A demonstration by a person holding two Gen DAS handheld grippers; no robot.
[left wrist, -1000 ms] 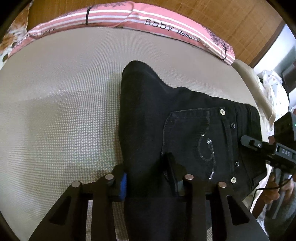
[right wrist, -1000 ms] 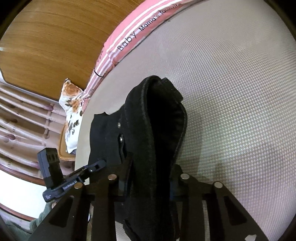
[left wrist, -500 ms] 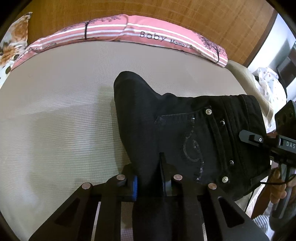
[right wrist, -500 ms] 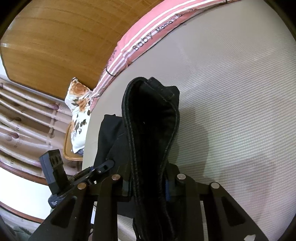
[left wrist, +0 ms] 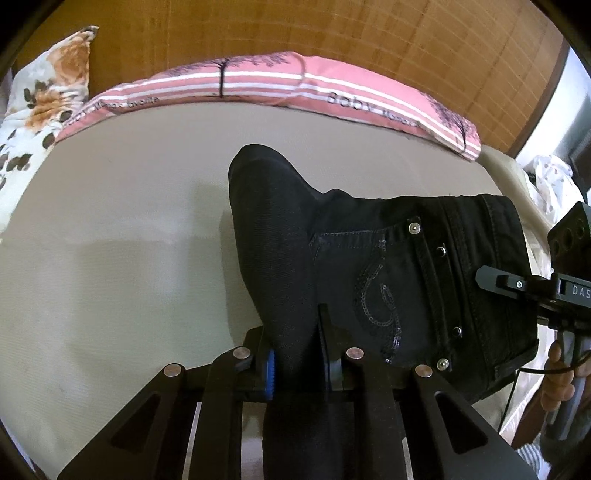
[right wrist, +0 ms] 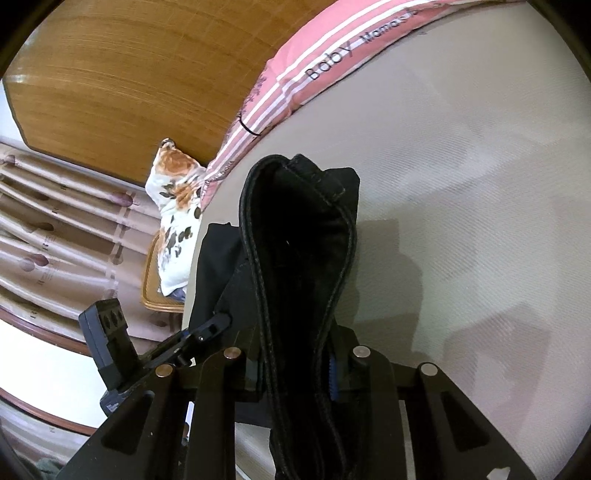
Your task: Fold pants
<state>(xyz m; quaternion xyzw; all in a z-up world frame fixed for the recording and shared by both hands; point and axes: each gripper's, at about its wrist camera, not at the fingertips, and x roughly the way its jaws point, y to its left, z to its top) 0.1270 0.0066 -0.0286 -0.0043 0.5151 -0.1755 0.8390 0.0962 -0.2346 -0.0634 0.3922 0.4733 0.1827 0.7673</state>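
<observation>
Both the left gripper (left wrist: 297, 365) and right gripper (right wrist: 295, 369) pinch the black pants (left wrist: 369, 266) tight above the bed (left wrist: 110, 258). If one grip slips, the fold could flop open.

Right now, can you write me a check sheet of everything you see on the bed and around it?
Surface: beige mattress, bare around the pants.
Job's things: black pants, waistband end with a sequin pocket lying on the mattress, the rest held up.
Clutter: pink striped pillow along the far edge; floral pillow at the corner.
Grippers: left gripper shut on the pants' leg fabric; right gripper shut on a bunched fold of the pants.
Cables: thin black cable hanging beside the hand that holds the right gripper.
Surroundings: wooden headboard, curtain, wicker chair.
</observation>
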